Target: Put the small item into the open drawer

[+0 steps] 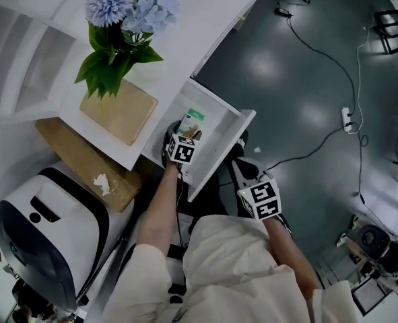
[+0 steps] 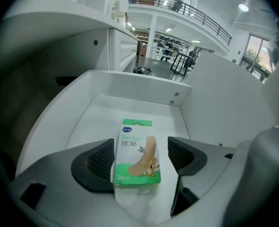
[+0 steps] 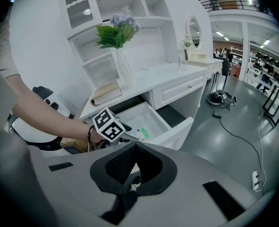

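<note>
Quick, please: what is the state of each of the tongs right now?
Left tongs: open, the bandage box lying between them in the drawer, not gripped.
Right tongs: shut, holding nothing.

Flat cardboard bandage box (image 2: 136, 152): green border, white panel, beige plaster strip, small cartoon print
Open white drawer (image 2: 134, 85): plain white inside
Left gripper (image 2: 140, 157): grey shell, black cross-hatched pads (image 2: 99, 162), black-and-white square-marker cube (image 1: 183, 149)
Artificial flower bunch (image 1: 128, 2): pale blue, green leaves
Glossy floor (image 1: 300, 66): dark grey
</note>
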Motion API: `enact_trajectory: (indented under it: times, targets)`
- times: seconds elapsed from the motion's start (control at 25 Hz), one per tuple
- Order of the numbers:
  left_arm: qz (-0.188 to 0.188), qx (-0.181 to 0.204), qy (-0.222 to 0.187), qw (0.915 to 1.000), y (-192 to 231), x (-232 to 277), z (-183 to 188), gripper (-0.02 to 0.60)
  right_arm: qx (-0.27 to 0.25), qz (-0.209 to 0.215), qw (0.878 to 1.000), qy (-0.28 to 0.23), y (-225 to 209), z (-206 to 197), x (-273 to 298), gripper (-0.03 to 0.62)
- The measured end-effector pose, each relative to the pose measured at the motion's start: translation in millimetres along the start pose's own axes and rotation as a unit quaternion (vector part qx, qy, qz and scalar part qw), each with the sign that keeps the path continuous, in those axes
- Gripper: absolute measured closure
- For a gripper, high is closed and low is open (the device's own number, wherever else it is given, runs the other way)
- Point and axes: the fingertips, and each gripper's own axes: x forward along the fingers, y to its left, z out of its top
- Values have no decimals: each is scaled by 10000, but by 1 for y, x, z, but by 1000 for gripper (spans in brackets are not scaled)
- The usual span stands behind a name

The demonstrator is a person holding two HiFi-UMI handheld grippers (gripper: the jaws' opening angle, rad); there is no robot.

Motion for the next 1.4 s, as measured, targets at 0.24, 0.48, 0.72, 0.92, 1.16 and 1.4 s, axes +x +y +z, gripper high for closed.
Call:
enact_trajectory:
  times: [0.24, 0.48, 0.72, 0.92, 1.16, 1.4]
  targets:
    - [17, -118, -344, 9993, -8, -37, 8, 221, 116, -4, 9998, -143, 10, 7, 2, 574]
    - [-36, -211, -833, 9963, -23, -95, 17, 221, 100, -22, 9997, -219, 19, 12, 3, 574]
    - [23, -376, -1266, 9912, -29, -160, 18, 221, -101, 74, 9996, -240, 34, 20, 11, 574]
    - [27, -377, -1538, 9874, -27, -201, 16, 221, -185, 252, 9991, -302, 53, 23, 16, 574]
    - [126, -841, -1831, 9794, -34, -241, 26, 221, -112, 301, 9987, -383, 56, 31, 16, 574]
    - [365, -1139, -2009, 9723, -37, -260, 22, 222, 153, 311, 9979, -546, 60, 36, 15, 574]
